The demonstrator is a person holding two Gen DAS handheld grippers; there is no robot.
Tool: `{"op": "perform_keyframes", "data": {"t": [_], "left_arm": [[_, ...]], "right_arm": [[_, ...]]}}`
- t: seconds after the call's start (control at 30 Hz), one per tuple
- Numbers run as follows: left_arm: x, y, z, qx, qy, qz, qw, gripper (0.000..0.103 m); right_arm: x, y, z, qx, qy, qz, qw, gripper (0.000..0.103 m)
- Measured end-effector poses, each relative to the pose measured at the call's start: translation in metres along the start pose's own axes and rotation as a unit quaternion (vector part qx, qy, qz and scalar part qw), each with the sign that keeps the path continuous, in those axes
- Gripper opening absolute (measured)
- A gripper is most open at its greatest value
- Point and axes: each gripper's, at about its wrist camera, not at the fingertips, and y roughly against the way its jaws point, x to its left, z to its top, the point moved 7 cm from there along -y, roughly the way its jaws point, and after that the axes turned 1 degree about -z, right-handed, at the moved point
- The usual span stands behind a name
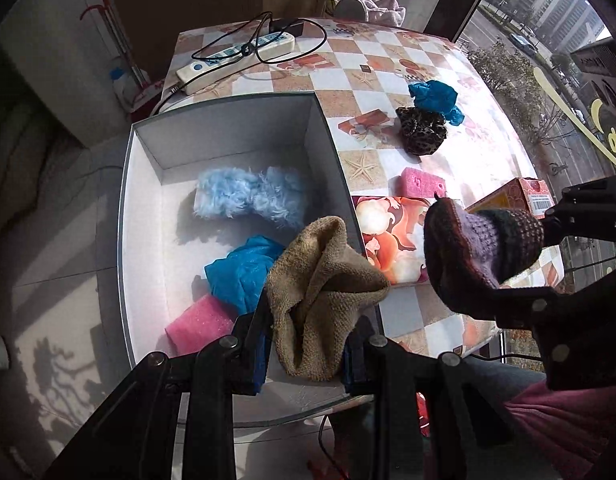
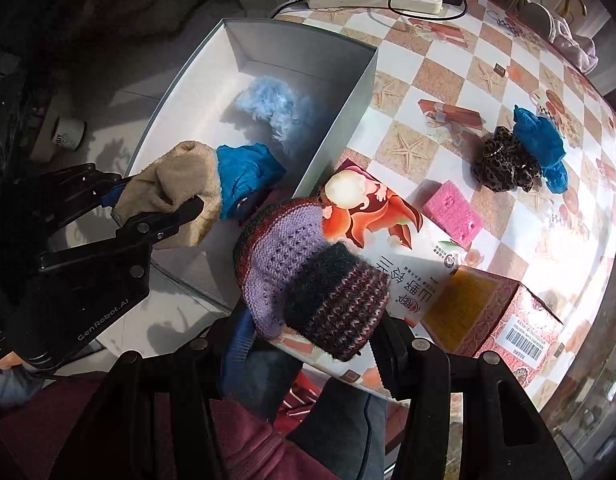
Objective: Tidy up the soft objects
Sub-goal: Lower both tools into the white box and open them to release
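Two pink sponges [image 1: 422, 185], two blue covers [image 1: 434, 98], one tan cloth [image 1: 324, 292], one knit hat [image 2: 308, 268]

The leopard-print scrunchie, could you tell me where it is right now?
In both views the leopard-print scrunchie lies on the table, right of the box, touching a blue bag.

tan cloth [image 1: 324, 296], purple striped knit [image 2: 308, 268]

Box [image 1: 235, 128] left on table [image 1: 388, 60]; sponge [image 1: 422, 184] and scrunchie [image 1: 422, 130] right.
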Motion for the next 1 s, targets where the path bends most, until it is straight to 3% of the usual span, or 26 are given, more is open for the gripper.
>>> {"op": "perform_keyframes", "data": {"t": [0.37, 1.0], "left_arm": [[0.011, 0.000, -0.004, 0.002, 0.024, 0.014, 0.9996, 0.030], [0.046, -0.009, -0.027, 0.029, 0.107, 0.041, 0.9930, 0.030]], "right_arm": [[-0.006, -0.001, 0.007, -0.006, -0.022, 0.009, 1.000, 0.055], [0.008, -0.011, 0.017, 0.001, -0.006, 0.018, 1.000, 0.055]]}}
